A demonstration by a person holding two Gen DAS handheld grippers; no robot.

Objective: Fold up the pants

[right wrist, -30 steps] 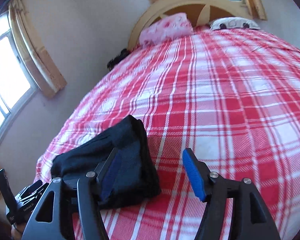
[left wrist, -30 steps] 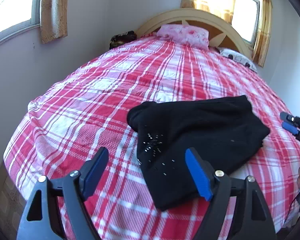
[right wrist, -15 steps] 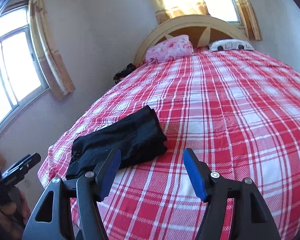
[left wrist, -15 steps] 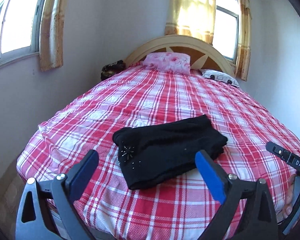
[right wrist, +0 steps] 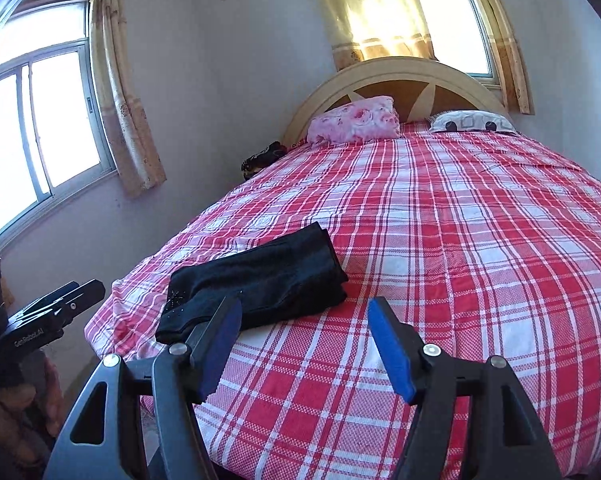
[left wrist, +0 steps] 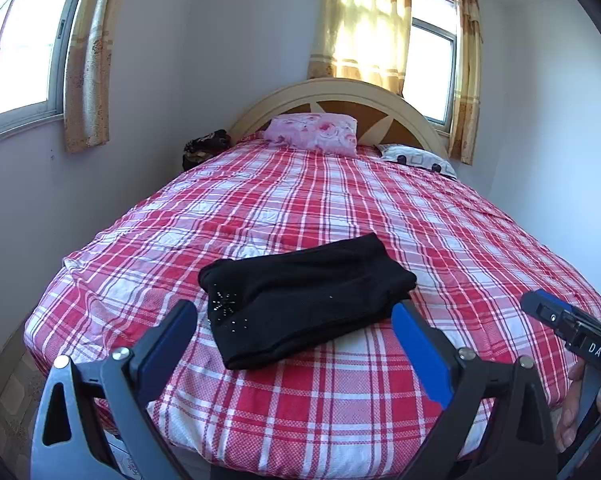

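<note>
The black pants (left wrist: 304, 300) lie folded into a compact bundle near the foot of the bed (left wrist: 340, 208), on the red plaid cover, toward its window side. They look soft and light, a knit that would sag and slide open if lifted by one layer, so I judge any further hold should pinch all layers together at the thick folded edge. The left gripper (left wrist: 296, 344) hangs back from the bundle with its blue pads spread wide and nothing between them; the right gripper (right wrist: 304, 344) is equally wide and empty, off the bundle's right end. The left view shows the beaded sparkle on the pants' near corner clearly; the right view shows the stacked layers at the far end.
</note>
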